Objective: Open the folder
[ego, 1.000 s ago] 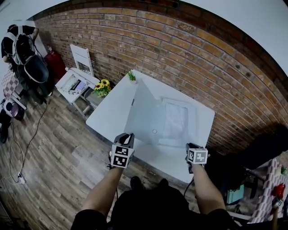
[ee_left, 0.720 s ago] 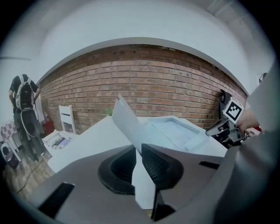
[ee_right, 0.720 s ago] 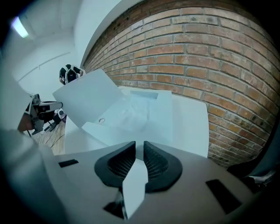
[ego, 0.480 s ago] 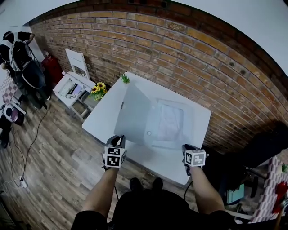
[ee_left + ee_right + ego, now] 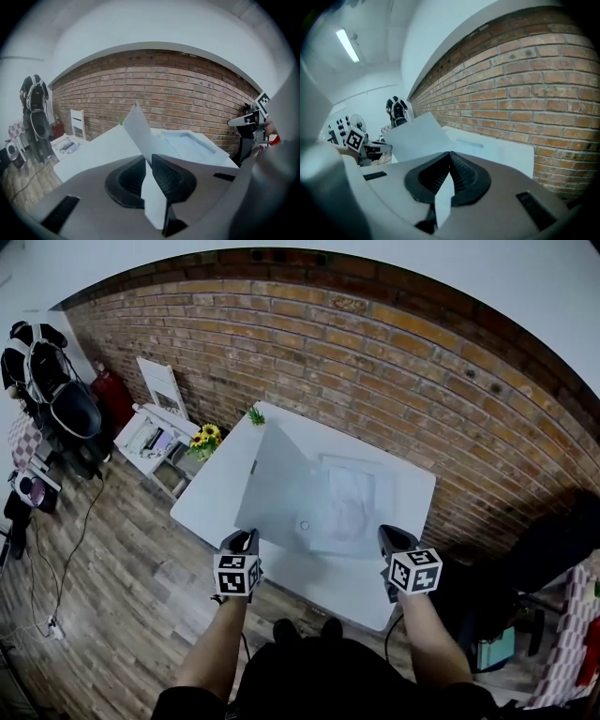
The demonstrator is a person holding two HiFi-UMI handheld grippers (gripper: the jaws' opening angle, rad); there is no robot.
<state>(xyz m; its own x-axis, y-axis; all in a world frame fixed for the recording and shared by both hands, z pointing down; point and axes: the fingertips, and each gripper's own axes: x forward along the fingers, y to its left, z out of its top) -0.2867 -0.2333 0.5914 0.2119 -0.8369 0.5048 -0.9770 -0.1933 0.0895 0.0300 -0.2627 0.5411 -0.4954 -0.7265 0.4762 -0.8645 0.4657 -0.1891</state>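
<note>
I'm in what looks like a studio workroom: a white table (image 5: 216, 498) set against a bare brick wall (image 5: 394, 362), plank floor (image 5: 112, 559) left of the table, sunflowers (image 5: 204, 437) and a white chair (image 5: 161, 381) by its far-left corner.

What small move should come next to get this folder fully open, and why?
Probably swing the left gripper outward to its own left and down, to lay the cover flat on the table. Its jaws pinch the cover's edge, and the cover stands raised, only half open beside the papers. The right gripper, jaws just closed, appears to hold nothing.
</note>
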